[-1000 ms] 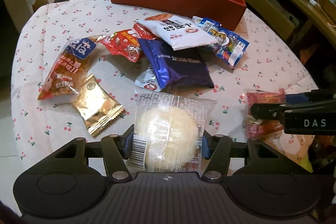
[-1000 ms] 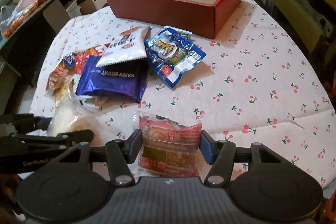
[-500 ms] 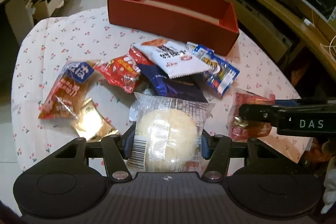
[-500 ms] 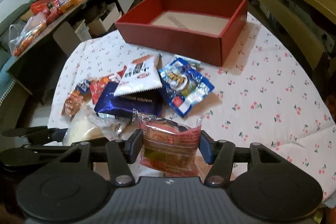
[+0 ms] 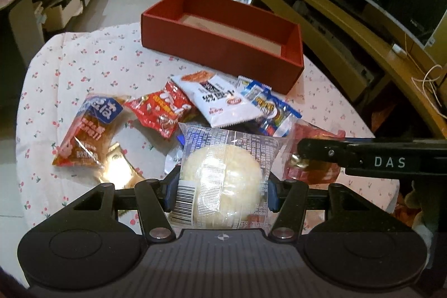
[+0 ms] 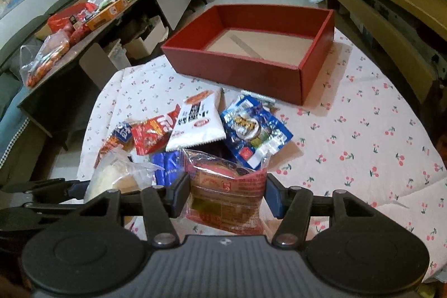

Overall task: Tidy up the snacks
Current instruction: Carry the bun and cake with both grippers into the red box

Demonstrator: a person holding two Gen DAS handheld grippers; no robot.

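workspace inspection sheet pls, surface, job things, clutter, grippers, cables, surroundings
Surface: round table under a cherry-print cloth.
Job's things: red box at the far side, no snacks visible inside; loose pile in front of it: white packet, blue packet, red packet, orange packet, gold packet, dark blue wafer pack.
Clutter: nothing seen on the table beyond the snacks.
Grippers: left gripper shut on a clear-wrapped round bun; right gripper shut on a red-wrapped cake; both held above the table.
Cables: light cord on the wooden unit at right.
Surroundings: side table with goods, wooden shelving, tiled floor.
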